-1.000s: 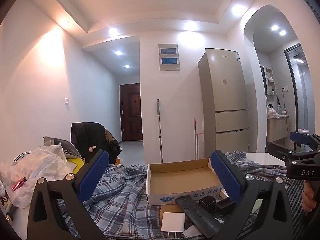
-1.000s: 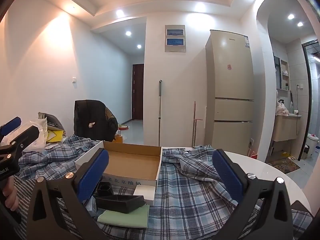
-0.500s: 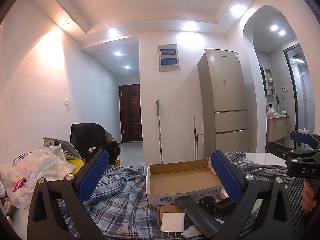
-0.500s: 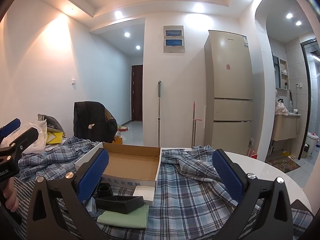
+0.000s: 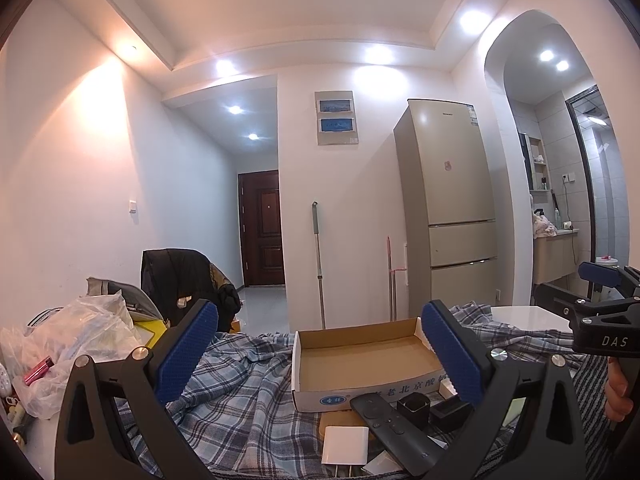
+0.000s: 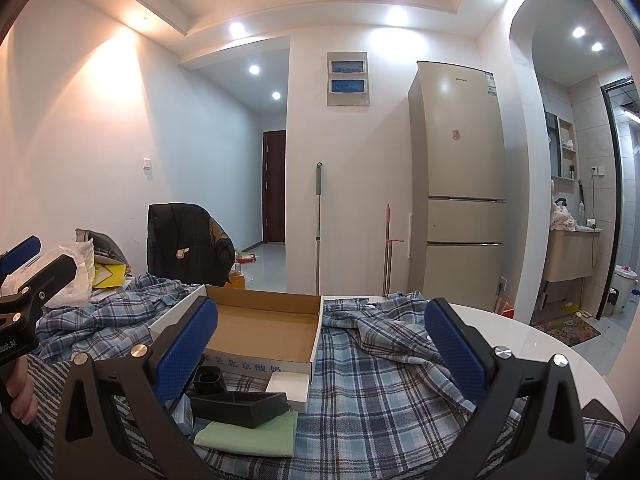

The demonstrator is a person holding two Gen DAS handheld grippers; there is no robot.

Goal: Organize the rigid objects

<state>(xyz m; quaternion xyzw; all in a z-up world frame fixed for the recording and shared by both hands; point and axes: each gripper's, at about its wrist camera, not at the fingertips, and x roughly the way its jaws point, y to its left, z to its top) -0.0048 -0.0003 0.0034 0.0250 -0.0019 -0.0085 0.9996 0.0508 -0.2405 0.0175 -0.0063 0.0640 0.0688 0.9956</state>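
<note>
An empty cardboard box lies on the plaid cloth. In front of it sit a black remote, a white charger, a small black cup, a flat black tray, a green cloth and a small white box. My left gripper hangs open above these items, holding nothing. My right gripper is open too, to the right of the pile; it shows at the right edge of the left wrist view.
A round white table carries the plaid cloth. A plastic bag pile lies at the left. Beyond stand a chair with a black jacket, a mop and a fridge. A hand holds the right gripper's handle.
Both views have shifted very slightly; the grippers stay open and the objects lie where they were.
</note>
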